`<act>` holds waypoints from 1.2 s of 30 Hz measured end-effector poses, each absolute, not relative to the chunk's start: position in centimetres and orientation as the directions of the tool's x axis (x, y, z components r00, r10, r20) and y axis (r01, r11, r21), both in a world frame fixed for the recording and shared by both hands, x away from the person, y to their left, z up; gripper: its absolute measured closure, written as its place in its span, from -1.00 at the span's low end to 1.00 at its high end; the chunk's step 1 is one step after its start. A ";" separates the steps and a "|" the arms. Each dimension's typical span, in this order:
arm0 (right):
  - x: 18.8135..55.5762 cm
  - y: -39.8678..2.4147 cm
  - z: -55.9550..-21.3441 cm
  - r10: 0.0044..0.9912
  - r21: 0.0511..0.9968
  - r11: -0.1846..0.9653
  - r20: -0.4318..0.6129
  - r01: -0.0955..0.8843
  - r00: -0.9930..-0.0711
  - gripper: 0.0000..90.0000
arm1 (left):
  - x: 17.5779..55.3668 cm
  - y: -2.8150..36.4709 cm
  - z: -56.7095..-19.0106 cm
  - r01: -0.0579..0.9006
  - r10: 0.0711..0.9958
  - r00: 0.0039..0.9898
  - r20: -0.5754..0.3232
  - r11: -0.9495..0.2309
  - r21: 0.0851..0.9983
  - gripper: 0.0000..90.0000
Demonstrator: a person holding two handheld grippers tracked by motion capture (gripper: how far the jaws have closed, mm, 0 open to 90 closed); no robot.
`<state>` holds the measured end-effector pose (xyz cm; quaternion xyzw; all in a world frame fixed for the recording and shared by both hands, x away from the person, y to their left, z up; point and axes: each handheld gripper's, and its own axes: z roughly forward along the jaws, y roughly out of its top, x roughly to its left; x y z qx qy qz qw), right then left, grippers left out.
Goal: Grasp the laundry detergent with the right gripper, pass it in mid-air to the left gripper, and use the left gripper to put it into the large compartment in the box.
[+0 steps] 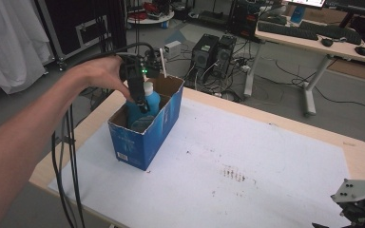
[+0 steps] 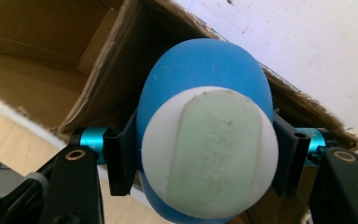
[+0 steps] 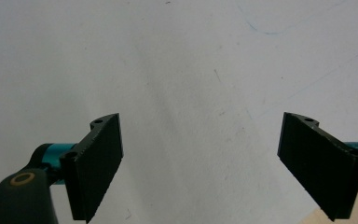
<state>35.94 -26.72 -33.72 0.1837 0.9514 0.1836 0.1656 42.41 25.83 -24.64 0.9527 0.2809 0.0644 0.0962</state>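
A blue bottle with a white cap [image 1: 150,97] stands upright inside the blue cardboard box [image 1: 147,140] at the table's left. My left gripper [image 1: 142,102] reaches down into the box from above and is shut on the bottle. In the left gripper view the bottle [image 2: 205,65] sits between the two black pads [image 2: 121,154], its white cap [image 2: 209,154] facing the camera, with the box's brown inner wall [image 2: 42,70] behind it. My right gripper [image 3: 200,163] stands open over the bare white table cover, nothing between its jaws; its grey plate [image 1: 359,190] shows at the lower right of the high view.
A white rod [image 1: 163,61] sticks up by the box's far end. The white cover [image 1: 247,156] spreads across the wooden table. Beyond the table are computer towers [image 1: 214,52] on the floor, a desk [image 1: 313,40] and a black case [image 1: 83,23].
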 end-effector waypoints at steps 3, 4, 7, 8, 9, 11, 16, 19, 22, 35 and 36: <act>35.9 -26.7 -33.8 0.408 0.408 0.867 -0.249 0.287 -0.878 -0.70 | 42.5 25.8 -25.0 0.502 0.526 0.848 0.073 -0.839 0.212 -0.16; 35.9 -26.7 -33.8 0.406 0.407 0.868 -0.248 0.286 -0.879 -0.70 | 42.5 25.8 -25.2 0.482 0.505 0.860 0.076 -0.852 0.204 -0.16; 35.8 -26.7 -33.9 0.398 0.406 0.871 -0.253 0.277 -0.882 -0.70 | 42.6 25.8 -25.5 0.454 0.478 0.875 0.081 -0.867 0.206 -0.16; 35.8 -26.7 -33.9 0.397 0.404 0.872 -0.253 0.276 -0.882 -0.70 | 42.6 25.9 -25.6 0.426 0.450 0.889 0.087 -0.881 0.205 -0.16; 35.7 -26.7 -34.0 0.404 0.406 0.869 -0.251 0.283 -0.880 -0.70 | 42.6 25.9 -25.7 0.418 0.443 0.892 0.087 -0.884 0.207 -0.16; 35.7 -26.7 -34.1 0.400 0.405 0.871 -0.250 0.280 -0.882 -0.70 | 42.6 26.0 -26.0 0.391 0.415 0.905 0.091 -0.898 0.202 -0.16; 35.6 -26.8 -34.4 0.406 0.404 0.869 -0.247 0.287 -0.880 -0.70 | 42.5 26.1 -26.8 0.361 0.385 0.918 0.095 -0.911 0.199 -0.16; 35.6 -26.8 -34.5 0.402 0.402 0.871 -0.250 0.284 -0.881 -0.70 | 42.7 25.9 -27.2 0.353 0.373 0.923 0.094 -0.918 0.178 -0.16; 35.6 -26.8 -34.6 0.402 0.400 0.871 -0.251 0.284 -0.881 -0.70 | 42.8 25.8 -27.5 0.348 0.368 0.925 0.093 -0.920 0.179 -0.16; 35.5 -26.6 -34.8 0.398 0.395 0.875 -0.257 0.280 -0.881 -0.70 | 42.9 25.9 -27.7 0.346 0.367 0.926 0.089 -0.920 0.186 -0.16; 35.5 -26.6 -34.8 0.398 0.396 0.874 -0.256 0.280 -0.881 -0.70 | 42.9 25.9 -27.7 0.350 0.371 0.925 0.088 -0.918 0.186 -0.16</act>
